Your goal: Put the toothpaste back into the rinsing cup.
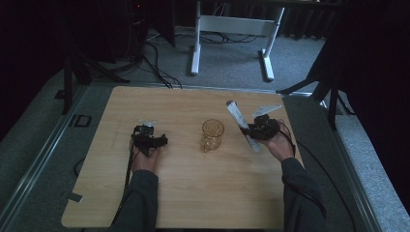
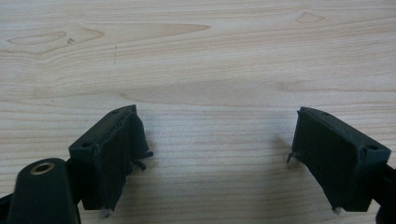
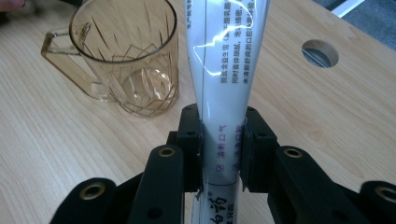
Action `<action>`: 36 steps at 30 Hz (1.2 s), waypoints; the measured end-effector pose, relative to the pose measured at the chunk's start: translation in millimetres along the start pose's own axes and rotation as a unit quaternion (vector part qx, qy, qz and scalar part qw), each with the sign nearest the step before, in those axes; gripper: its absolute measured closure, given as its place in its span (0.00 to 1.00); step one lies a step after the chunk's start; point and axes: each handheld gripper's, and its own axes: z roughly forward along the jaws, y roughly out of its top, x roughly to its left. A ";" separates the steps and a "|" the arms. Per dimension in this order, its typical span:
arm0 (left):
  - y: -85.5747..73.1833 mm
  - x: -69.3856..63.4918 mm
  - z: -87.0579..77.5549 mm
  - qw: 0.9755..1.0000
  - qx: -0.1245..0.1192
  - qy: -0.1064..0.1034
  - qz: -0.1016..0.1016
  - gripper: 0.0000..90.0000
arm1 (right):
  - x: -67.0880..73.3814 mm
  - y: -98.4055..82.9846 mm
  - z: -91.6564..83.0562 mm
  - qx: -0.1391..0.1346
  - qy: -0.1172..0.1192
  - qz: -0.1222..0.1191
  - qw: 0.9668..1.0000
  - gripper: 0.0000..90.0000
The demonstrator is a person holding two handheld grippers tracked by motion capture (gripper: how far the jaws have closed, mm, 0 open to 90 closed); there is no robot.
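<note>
The right tool (image 3: 219,149) pinches a white tube (image 3: 224,70) at its lower part, beside the clear mug (image 3: 123,56) on the bench (image 1: 193,193). Best tilt the tube upright over the mug's mouth before lowering. The left tool (image 2: 219,158) rests spread, empty.

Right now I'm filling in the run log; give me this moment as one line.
right gripper: shut on toothpaste tube | left gripper: open, nothing between jaws, over table | cup: upright, between the hands

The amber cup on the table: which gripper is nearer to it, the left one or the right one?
Right. The right gripper, shut on a toothpaste tube, sits just right of the amber cup. The left gripper rests farther off on its left, jaws open.
</note>
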 end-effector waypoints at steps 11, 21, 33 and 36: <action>0.0 0.1 0.0 1.000 0.000 0.000 0.001 0.17 | 3.8 7.7 -1.4 -0.017 -0.003 0.000 1.000 0.82; 0.0 0.1 -0.1 1.000 0.001 0.000 0.001 0.17 | 7.2 15.7 -2.9 -0.030 -0.006 -0.001 1.000 0.82; 0.1 0.2 0.0 1.000 0.000 0.000 0.001 0.17 | 13.1 26.4 0.0 -0.047 -0.008 -0.001 0.999 0.82; 0.0 0.1 0.1 1.000 0.000 0.000 0.001 0.17 | 15.0 29.3 0.5 -0.050 -0.009 -0.003 0.999 0.82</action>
